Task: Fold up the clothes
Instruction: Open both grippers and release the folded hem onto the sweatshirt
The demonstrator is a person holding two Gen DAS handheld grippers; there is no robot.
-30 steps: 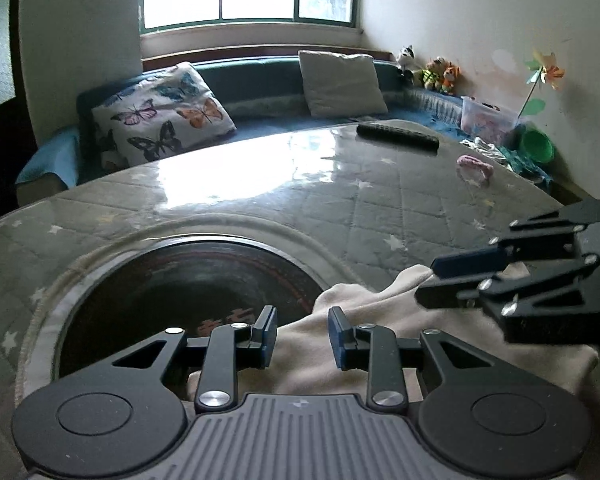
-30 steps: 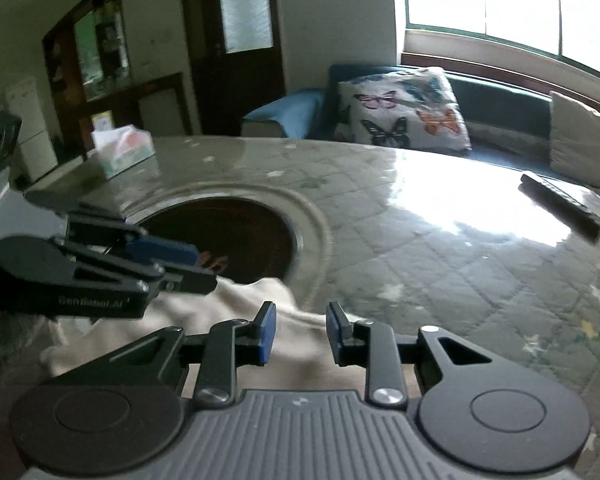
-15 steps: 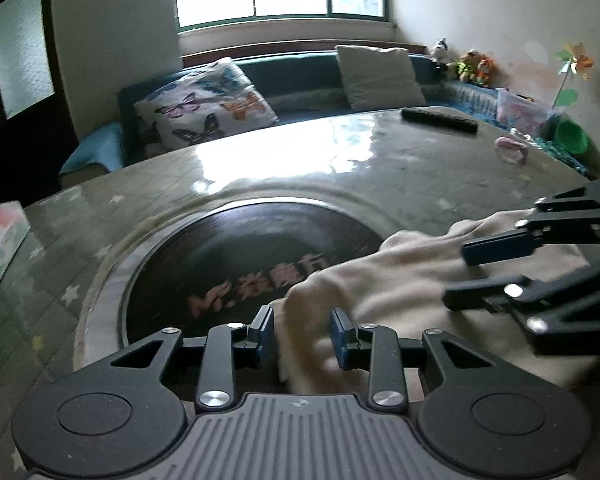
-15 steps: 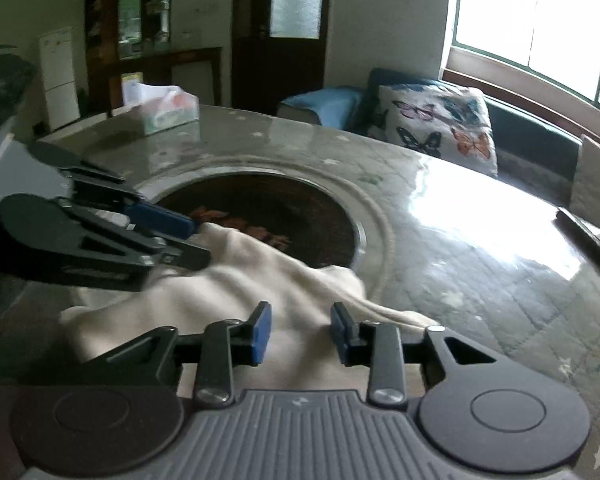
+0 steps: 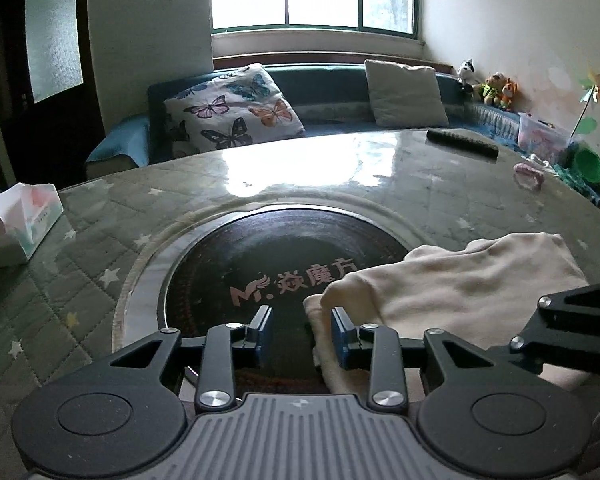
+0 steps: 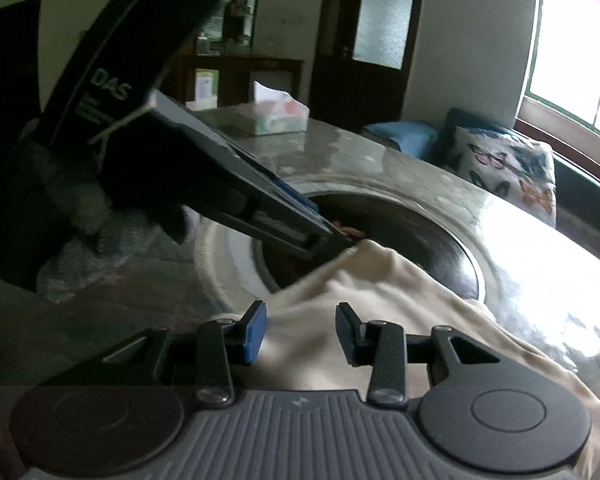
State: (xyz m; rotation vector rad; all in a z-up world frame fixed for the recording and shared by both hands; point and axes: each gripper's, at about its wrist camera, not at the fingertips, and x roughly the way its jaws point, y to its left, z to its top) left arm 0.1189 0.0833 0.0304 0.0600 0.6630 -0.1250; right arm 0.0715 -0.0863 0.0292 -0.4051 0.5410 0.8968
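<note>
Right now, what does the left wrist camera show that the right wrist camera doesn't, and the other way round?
Only the left wrist view shows the black remote control, the plain beige cushion and the soft toys. Only the right wrist view shows the dark wooden cabinet. Both show the cream garment on the table, the tissue box and the butterfly cushion.

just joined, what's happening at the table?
A person is folding a cream garment on the round table, one handheld gripper per hand. The left gripper has its jaws apart at the garment's edge, over the dark centre disc. The right gripper hovers open over the cloth; its jaws have just been opening. Neither is clamping fabric.
</note>
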